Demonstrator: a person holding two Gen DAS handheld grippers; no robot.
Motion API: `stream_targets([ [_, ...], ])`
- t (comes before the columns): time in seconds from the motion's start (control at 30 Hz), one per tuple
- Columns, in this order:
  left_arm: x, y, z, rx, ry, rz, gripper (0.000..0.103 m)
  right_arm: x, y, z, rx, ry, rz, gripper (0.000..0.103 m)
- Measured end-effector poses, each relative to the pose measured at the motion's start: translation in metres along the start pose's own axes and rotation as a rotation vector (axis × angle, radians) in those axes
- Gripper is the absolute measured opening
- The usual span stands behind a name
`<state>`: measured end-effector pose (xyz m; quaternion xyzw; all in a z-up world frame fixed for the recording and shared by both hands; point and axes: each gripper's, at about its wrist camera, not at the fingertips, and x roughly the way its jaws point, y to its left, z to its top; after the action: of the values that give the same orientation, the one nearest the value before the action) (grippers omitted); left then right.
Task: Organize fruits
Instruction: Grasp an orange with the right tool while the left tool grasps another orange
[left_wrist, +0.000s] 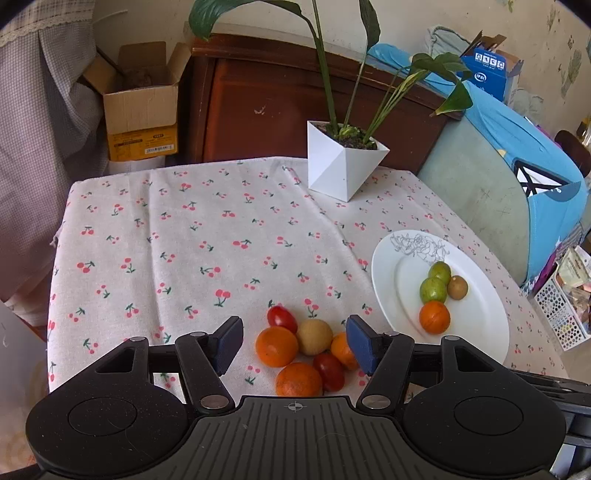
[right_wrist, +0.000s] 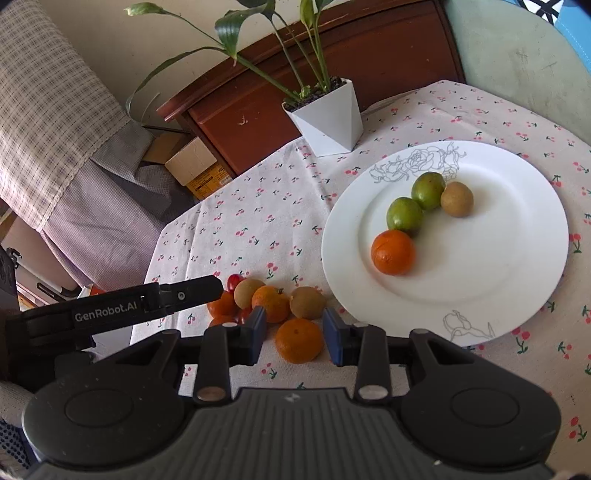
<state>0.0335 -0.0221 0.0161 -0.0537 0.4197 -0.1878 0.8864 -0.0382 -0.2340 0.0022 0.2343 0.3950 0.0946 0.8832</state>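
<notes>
Left tool, jaws wide apart and empty, above the loose fruit pile on the near counter; right tool, jaws narrowly parted, flanking an orange without a visible grip; white plate, right, holding four fruits; potted plant far.

The left gripper is angled downward with its jaws parted and nothing gripped, while the right gripper is likewise tilted down, its jaws set narrower, pads touching nothing.
</notes>
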Motion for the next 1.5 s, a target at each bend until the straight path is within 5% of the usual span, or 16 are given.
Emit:
stream_targets([
  [0.5, 0.003, 0.005, -0.028, 0.063, 0.069, 0.014, 0.061, 0.020, 0.007, -0.008, -0.048, 0.069, -0.045, 0.037],
  [1.07, 0.011, -0.007, -0.036, 0.176, 0.040, 0.045, 0.057, 0.025, 0.015, -0.007, -0.115, 0.062, -0.084, 0.034],
  [1.5, 0.014, -0.019, -0.040, 0.252, 0.021, 0.026, 0.036, 0.024, 0.014, -0.007, -0.108, 0.058, -0.085, 0.032],
])
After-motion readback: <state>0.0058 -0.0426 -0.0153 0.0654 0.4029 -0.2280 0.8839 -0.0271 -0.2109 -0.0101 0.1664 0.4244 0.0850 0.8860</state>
